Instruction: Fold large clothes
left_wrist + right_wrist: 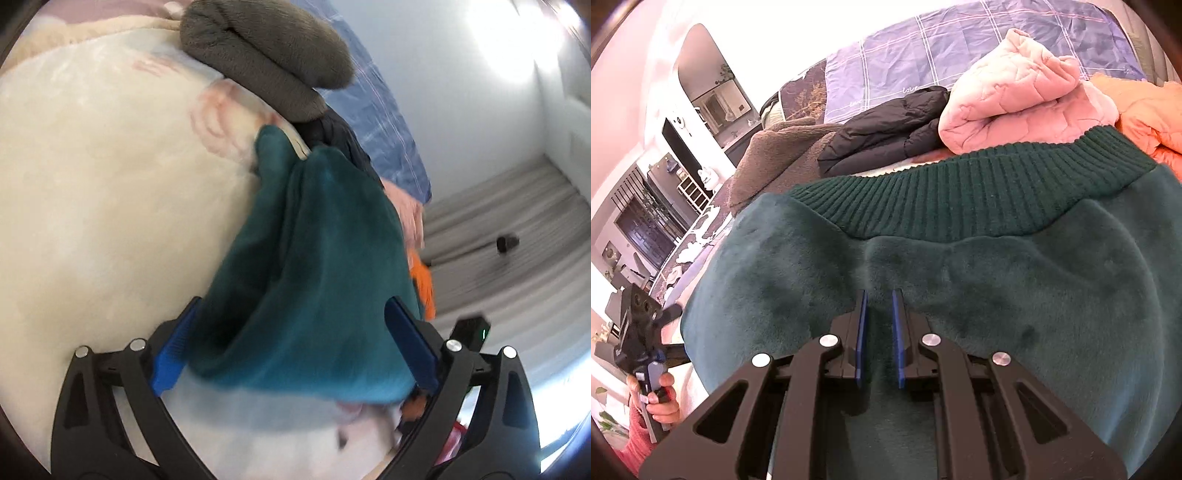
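One green fleece sweater (960,280) lies on the cream blanket (92,206) of the bed, its ribbed band (979,192) on the far side. Behind it I count four other garments: one grey fleece (775,158), one black padded jacket (886,125), one pink quilted piece (1015,96) and one orange piece (1148,114). The right gripper (879,339) points down on the sweater; its jaws stand close with a narrow gap, and a fold of green cloth seems to sit between them, but I cannot tell if it is really pinched. The left gripper (291,343) has its jaws spread wide, with sweater cloth (295,277) between them, blurred. One hand (659,398) holds the left gripper at near left.
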Motion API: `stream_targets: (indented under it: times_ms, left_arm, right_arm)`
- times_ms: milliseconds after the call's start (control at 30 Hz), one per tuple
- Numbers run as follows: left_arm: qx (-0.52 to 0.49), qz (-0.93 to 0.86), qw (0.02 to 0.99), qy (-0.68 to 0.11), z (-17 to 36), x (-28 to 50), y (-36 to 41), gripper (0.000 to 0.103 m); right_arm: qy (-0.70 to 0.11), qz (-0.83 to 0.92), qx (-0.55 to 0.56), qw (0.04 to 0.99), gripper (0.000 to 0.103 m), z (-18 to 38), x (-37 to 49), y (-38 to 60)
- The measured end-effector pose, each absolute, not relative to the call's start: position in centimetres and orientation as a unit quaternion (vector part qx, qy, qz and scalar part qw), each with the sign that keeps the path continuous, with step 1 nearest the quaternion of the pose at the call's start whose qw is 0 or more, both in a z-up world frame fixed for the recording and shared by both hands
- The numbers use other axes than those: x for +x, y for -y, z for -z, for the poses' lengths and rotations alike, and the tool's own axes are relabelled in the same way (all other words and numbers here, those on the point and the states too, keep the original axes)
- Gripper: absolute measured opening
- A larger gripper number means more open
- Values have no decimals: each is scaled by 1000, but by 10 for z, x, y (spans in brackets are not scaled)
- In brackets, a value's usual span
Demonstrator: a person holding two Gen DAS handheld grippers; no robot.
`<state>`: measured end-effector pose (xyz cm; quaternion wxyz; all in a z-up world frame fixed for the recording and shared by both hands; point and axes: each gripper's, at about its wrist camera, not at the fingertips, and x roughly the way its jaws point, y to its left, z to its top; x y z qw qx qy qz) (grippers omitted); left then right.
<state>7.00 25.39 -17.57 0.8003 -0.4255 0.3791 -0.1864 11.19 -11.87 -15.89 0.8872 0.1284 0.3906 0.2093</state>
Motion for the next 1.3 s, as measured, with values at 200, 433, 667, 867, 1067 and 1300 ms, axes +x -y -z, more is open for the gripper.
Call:
stream_targets:
  times_ms: [200, 433, 667, 867, 1067, 1300]
  left_arm:
    - [-457, 178, 795, -356, 168, 80, -252, 40]
    - [-263, 251, 891, -271, 34, 69, -171, 32]
    - [-43, 344, 904, -251, -39, 67, -19, 30]
    - [43, 367, 888, -274, -47, 70, 70, 28]
    - [75, 380, 879, -278, -50, 68, 110, 28]
    - [161, 411, 844, -306, -5, 51, 181, 29]
  right_arm:
    - [-388, -201, 125, 891, 11, 159, 110, 118]
    - [-389, -201, 149, 887, 10, 163, 114, 126]
    - [-389, -220, 180, 876, 8, 168, 115, 142]
    - [-377, -225, 267, 858, 12, 159, 94, 189]
    - [-314, -214, 295, 877, 14, 144, 22, 264]
    - [-280, -140, 380, 870, 14, 161, -22, 358]
